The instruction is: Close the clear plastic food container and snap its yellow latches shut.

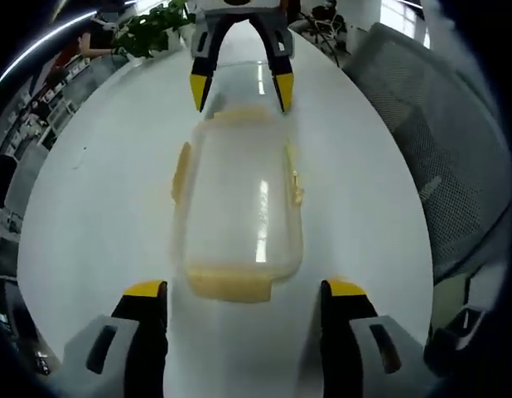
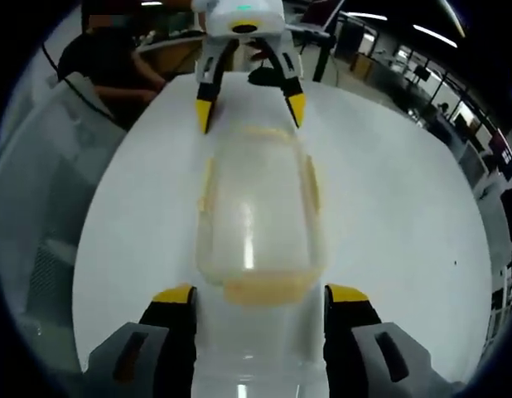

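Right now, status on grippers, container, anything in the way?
Left gripper open at the near end, right gripper open at the opposite end. Container lidded on white table, untouched. Yellow latches look unsnapped. Nothing in the way.

Clear container (image 1: 238, 203) (lid on) on white table (image 1: 107, 199) between two open-jawed hand-held grippers

Blurred yellow latches (image 1: 234, 286): clipped or loose, cannot tell

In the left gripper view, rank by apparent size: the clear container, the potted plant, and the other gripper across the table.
1. Clear container, largest.
2. Right gripper and potted plant look similar; both sit farther away, so unranked.
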{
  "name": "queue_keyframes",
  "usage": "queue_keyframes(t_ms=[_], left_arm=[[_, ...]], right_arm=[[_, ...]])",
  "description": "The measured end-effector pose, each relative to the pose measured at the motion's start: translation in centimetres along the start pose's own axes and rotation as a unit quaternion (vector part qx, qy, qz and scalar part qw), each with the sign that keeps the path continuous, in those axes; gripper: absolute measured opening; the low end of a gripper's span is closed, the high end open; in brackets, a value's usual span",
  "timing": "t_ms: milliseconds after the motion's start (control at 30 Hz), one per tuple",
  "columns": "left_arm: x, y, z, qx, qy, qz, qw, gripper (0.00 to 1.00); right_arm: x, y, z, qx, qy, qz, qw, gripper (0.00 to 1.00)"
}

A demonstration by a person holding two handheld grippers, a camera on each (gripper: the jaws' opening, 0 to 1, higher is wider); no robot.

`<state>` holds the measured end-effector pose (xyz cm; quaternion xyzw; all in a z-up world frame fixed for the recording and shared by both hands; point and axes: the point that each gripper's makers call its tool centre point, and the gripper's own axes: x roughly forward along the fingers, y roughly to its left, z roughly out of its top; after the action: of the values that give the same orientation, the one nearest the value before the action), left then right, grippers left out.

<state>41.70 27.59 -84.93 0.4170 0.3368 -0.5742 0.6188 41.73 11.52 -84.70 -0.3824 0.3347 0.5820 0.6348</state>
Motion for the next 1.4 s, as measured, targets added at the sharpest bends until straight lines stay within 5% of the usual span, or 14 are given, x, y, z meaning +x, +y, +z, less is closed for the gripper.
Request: queue_keyframes(t_ms=[867, 1400], left_arm=[[0.21, 0.09, 0.48, -0.002, -0.009, -0.032, 0.9995, 0.56], [0.17, -0.18, 0.57, -0.005, -0.010, -0.045, 0.9989, 0.40]], right_arm=[[0.54, 0.35, -0.22, -0.009, 0.023, 0.043, 0.9988, 0.53], [0.54, 0.55, -0.51, -0.007, 0.043, 0.054, 0.9976, 0.39]])
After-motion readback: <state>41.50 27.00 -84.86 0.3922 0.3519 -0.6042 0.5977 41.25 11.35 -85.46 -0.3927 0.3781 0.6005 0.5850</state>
